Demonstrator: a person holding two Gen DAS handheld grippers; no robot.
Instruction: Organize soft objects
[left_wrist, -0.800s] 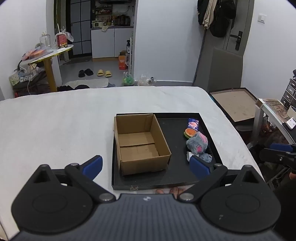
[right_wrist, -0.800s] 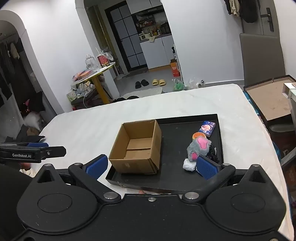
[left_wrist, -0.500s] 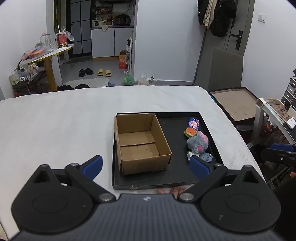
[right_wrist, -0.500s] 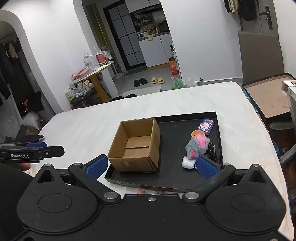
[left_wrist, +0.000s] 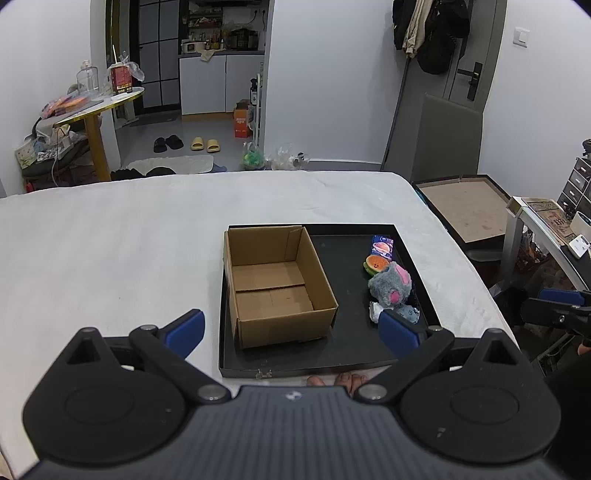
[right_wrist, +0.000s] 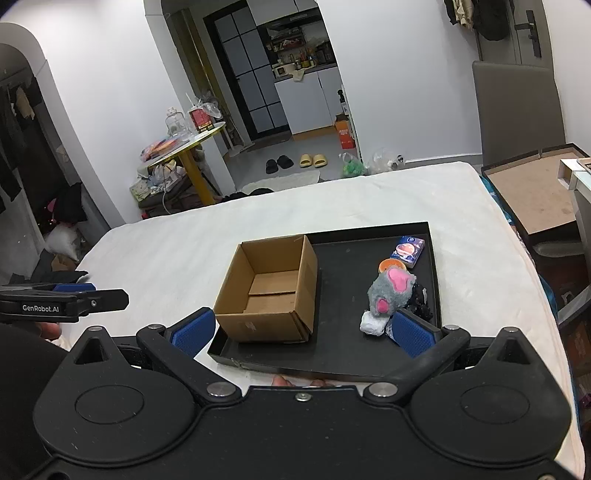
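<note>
- A black tray (left_wrist: 413, 260) lay on the white bed cover (left_wrist: 110, 251), a little to the right of the middle of the bed.
- An open cardboard box (left_wrist: 275, 284) stood inside the left part of the tray, and nothing was visible in it.
- The soft objects were in a row along the right side of the tray, well apart from the box.
- At the far end of the row was a small blue packet (left_wrist: 382, 245), and just near of it was an orange round toy (left_wrist: 376, 264) with a face.
- A grey plush toy (left_wrist: 389, 284) with pink ears lay next, touching the orange toy.
- At the near end was a small white bundle (right_wrist: 373, 323), just beside the plush, and in the left wrist view a small blue-grey soft thing (left_wrist: 409, 313) was next to it.
- A dark item (right_wrist: 419, 301) lay to the right of the plush, against the tray wall; I could not tell what it was.
- The left gripper (left_wrist: 291, 328) was held above the near edge of the bed, with its blue pads (left_wrist: 184, 328) spread wide and nothing between them.
- The right gripper (right_wrist: 302, 330) was also held near the near edge of the tray, its jaws spread wide and holding nothing.
- Each gripper was seen in the other camera at the side, apart from the tray.
</note>
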